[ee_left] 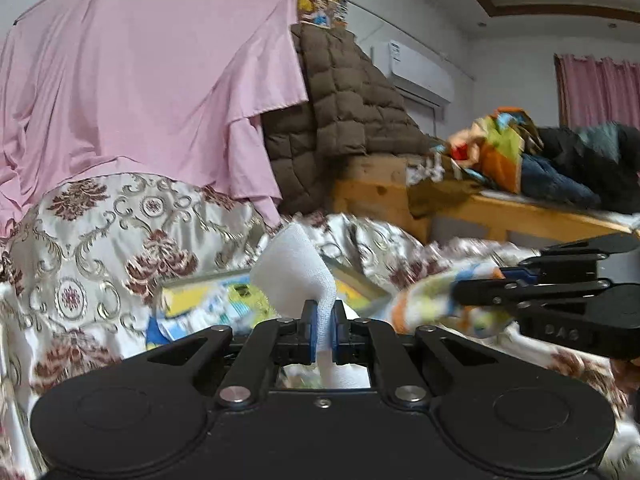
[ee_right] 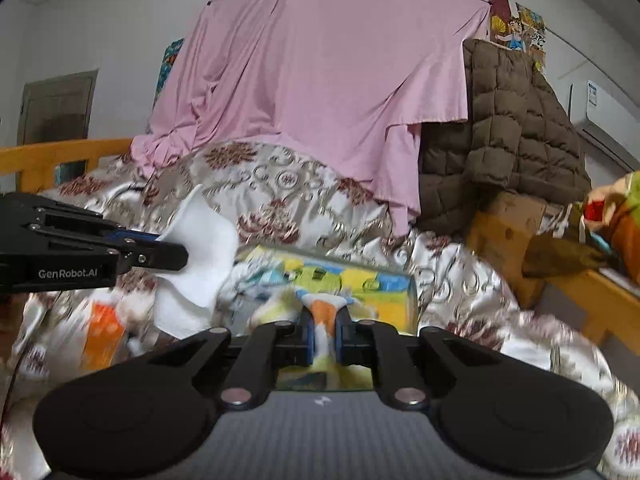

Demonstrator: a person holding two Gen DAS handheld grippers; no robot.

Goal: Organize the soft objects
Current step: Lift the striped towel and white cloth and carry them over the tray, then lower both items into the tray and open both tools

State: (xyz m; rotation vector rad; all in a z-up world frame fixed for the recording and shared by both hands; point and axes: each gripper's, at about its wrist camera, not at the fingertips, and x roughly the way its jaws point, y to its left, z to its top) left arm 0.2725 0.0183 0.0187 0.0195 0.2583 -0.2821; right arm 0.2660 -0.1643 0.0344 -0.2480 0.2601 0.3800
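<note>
while left gripper pinches white cloth, right gripper clamps patterned cloth.

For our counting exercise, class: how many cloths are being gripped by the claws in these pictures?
2. A white cloth is pinched in the left claw. A colourful patterned cloth is pinched in the right claw. Both hang above the bed; more cloths may be hidden underneath.

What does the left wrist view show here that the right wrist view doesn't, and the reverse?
Only the left wrist view: a pink curtain and dark clothes piled on the wooden ledge. Only the right: a door and orange bed rail. Both: the left gripper pinching white cloth, the right gripper pinching patterned cloth, the pink sheet, and the brown quilted jacket.
</note>
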